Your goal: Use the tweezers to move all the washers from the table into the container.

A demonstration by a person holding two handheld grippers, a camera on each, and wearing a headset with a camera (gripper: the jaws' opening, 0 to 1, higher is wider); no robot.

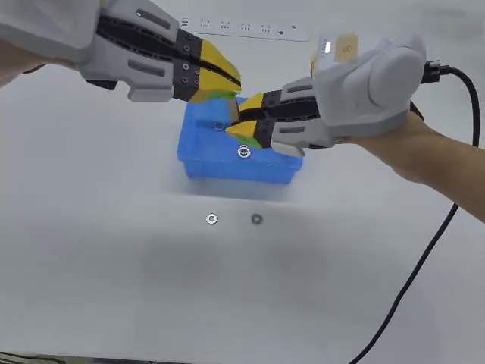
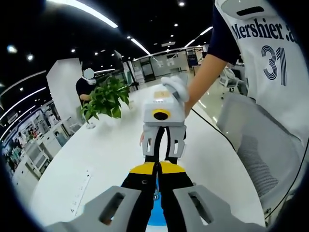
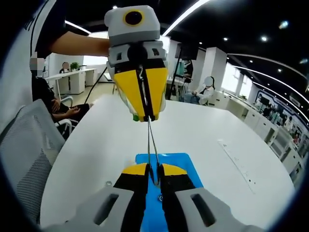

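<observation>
Left tongs [image 1: 233,82] and right tongs [image 1: 241,123] are both clamped narrow on the tweezers [image 3: 150,145], directly above the blue container [image 1: 198,155]. One washer [image 1: 243,152] lies inside the container. Two washers [image 1: 211,219] lie on the bench [image 1: 114,265] near the container's front wall. A jersey [image 2: 270,63] reads "31".

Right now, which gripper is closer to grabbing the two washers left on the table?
Right, probably: the right gripper holds the tweezers at their lower end, over the container, and sits nearer the two loose washers than the left gripper.

White jersey [image 2: 285,106]: "31", seemingly "Mershier"
</observation>
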